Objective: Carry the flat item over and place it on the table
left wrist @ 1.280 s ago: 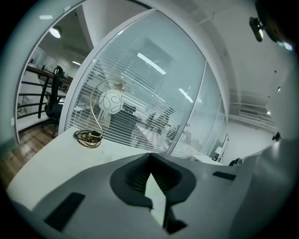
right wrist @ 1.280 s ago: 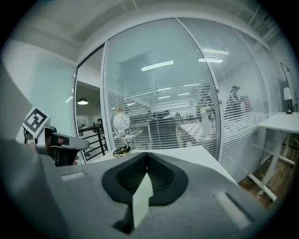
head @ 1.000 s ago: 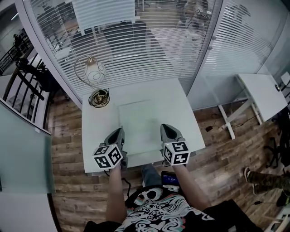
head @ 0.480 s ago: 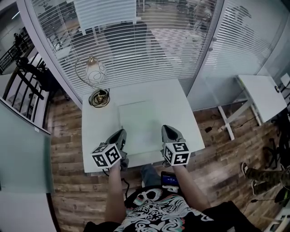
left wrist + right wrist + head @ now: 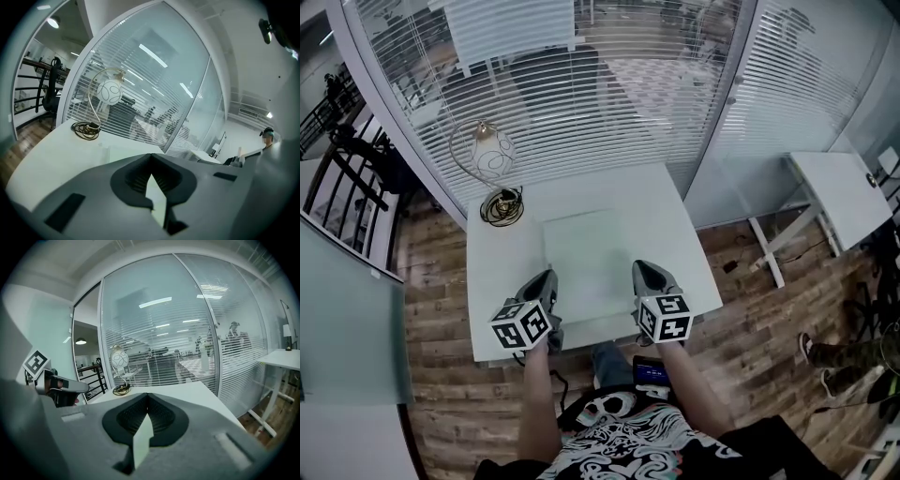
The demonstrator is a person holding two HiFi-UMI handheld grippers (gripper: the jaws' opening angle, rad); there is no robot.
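**A:** Why two grippers on one flat sheet (image 5: 586, 253)?

**B:** Probably to keep it level. The left gripper (image 5: 547, 277) and right gripper (image 5: 641, 272) each have their fingers (image 5: 161, 416) clamped on its near edge, and the rest lies ahead of them over the bench (image 5: 502, 281).

Thin, square, pale greenish-white flat sheet (image 5: 589, 255), plain and smooth. Spread level over the white bench (image 5: 499, 272), reaching forward from both claws. Near edge pinched between the left claw (image 5: 547, 277) at one end and the right claw (image 5: 643, 270) at the other, showing edge-on as a pale sliver inside each. Resting or just lifted: unclear.
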